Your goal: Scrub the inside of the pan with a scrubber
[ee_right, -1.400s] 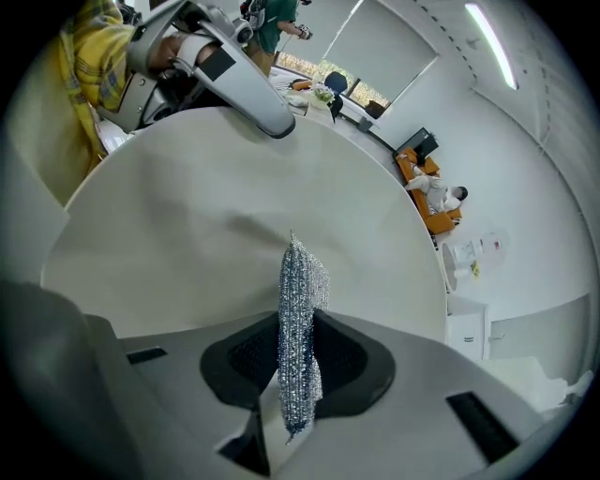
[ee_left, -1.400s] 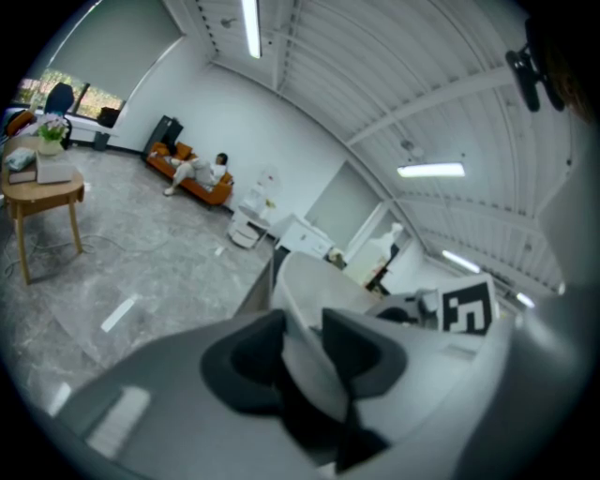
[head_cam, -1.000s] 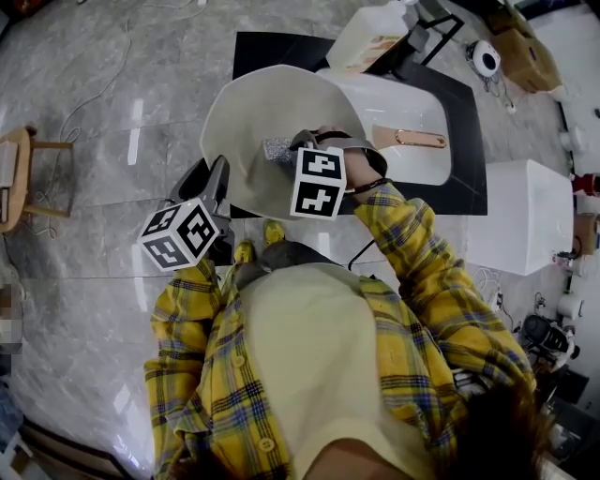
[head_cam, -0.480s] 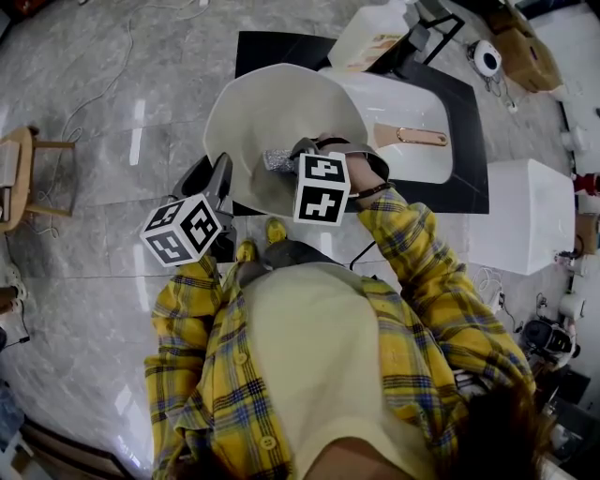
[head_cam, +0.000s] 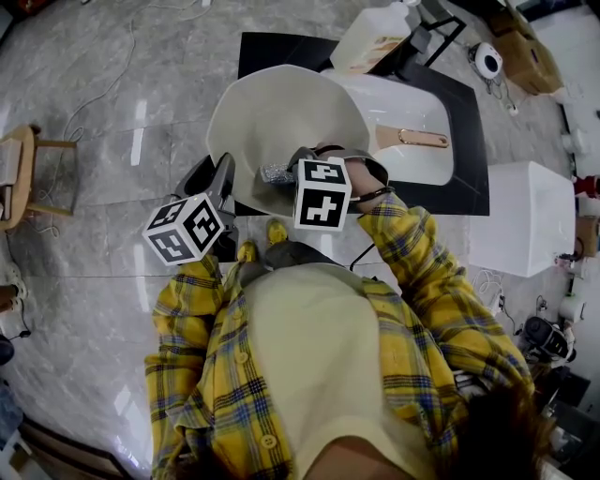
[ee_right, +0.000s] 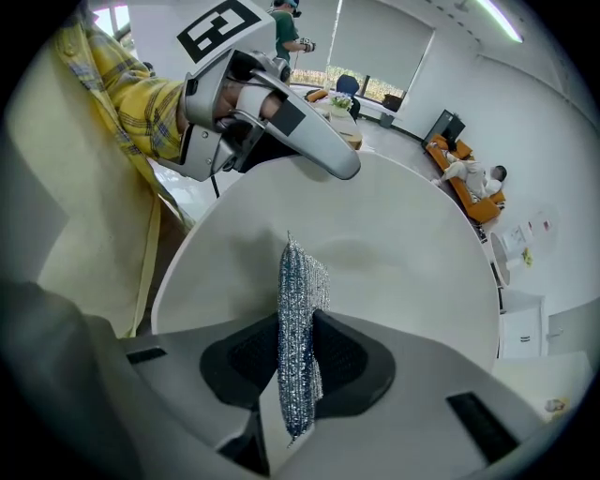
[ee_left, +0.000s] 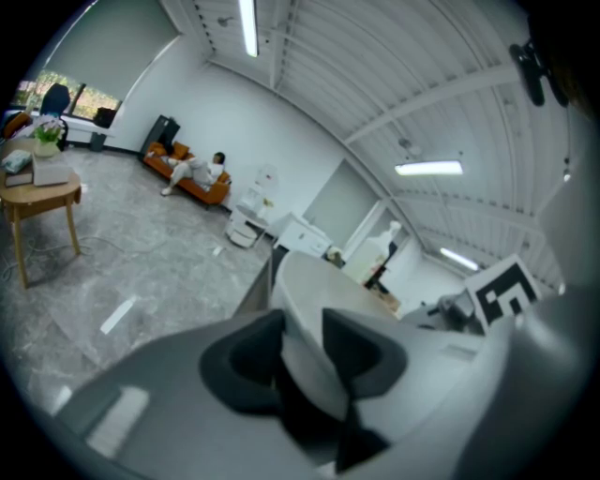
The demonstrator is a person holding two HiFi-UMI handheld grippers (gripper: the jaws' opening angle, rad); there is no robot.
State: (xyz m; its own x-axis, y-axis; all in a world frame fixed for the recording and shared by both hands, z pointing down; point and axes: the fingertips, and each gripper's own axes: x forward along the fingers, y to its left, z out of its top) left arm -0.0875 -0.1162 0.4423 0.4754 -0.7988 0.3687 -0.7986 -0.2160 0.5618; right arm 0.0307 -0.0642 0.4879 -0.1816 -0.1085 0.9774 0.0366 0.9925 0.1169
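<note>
One scrubber (head_cam: 277, 173), nearer pan (head_cam: 281, 112) rim

I see a small wooden table (head_cam: 11, 178) far left on the marble floor (head_cam: 94, 75), a white jug (head_cam: 370, 37) by the black mat (head_cam: 469, 141), an orange sofa (ee_left: 217, 192) beyond.

Left gripper (ee_left: 302, 364) jaws clamped on pan (head_cam: 281, 112) rim; right gripper (ee_right: 298, 354) points down, jaws gripping scrubber (ee_right: 300, 281).

1. A large open office or lab hall: polished grey marble floor (head_cam: 84, 234), with strip lights (ee_left: 248, 23) in a slatted ceiling.
2. Lounge furniture: an orange sofa (ee_left: 187, 183), a round wooden table (ee_left: 42, 195), and a roller blind (ee_right: 380, 42) over the window.
3. Loose cables (head_cam: 98, 94) trail across the floor.
</note>
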